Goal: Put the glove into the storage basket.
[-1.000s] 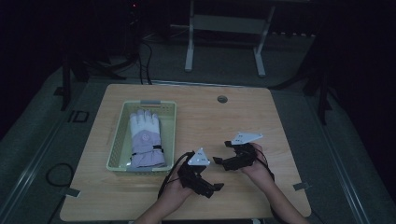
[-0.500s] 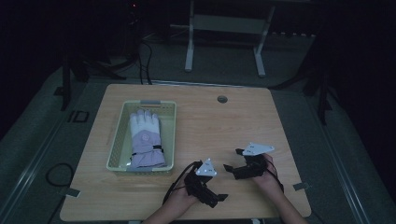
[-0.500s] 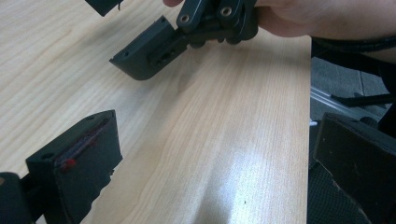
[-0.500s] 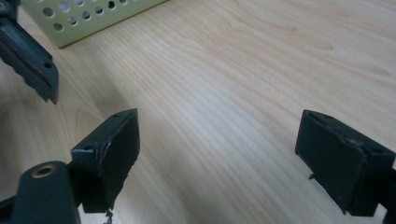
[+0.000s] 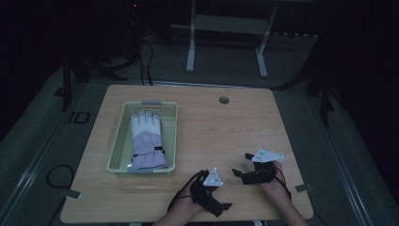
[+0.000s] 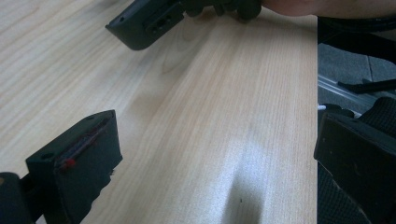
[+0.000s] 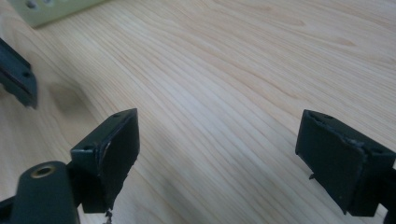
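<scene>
A white and lilac glove (image 5: 147, 139) lies flat in a pale green basket (image 5: 117, 141) on the left half of the wooden table (image 5: 235, 127). My left gripper (image 5: 220, 194) is low over the table near its front edge, open with nothing between its fingers (image 6: 79, 163). My right gripper (image 5: 241, 165) sits just to its right, pointing left, also open and empty (image 7: 226, 156). The right gripper's jaw tip (image 6: 140, 25) appears at the top of the left gripper view. One corner of the basket (image 7: 51, 9) is at the top left of the right gripper view.
A round cable hole (image 5: 224, 100) sits near the table's far edge. The table's right edge (image 6: 317, 93) runs close beside my left gripper. A metal stand (image 5: 226, 28) and cables (image 5: 141, 52) are on the dark floor behind.
Both grippers have drawn back toward the table's front edge and a little to the right, sinking lower over the wood. The glove and basket have not moved.
</scene>
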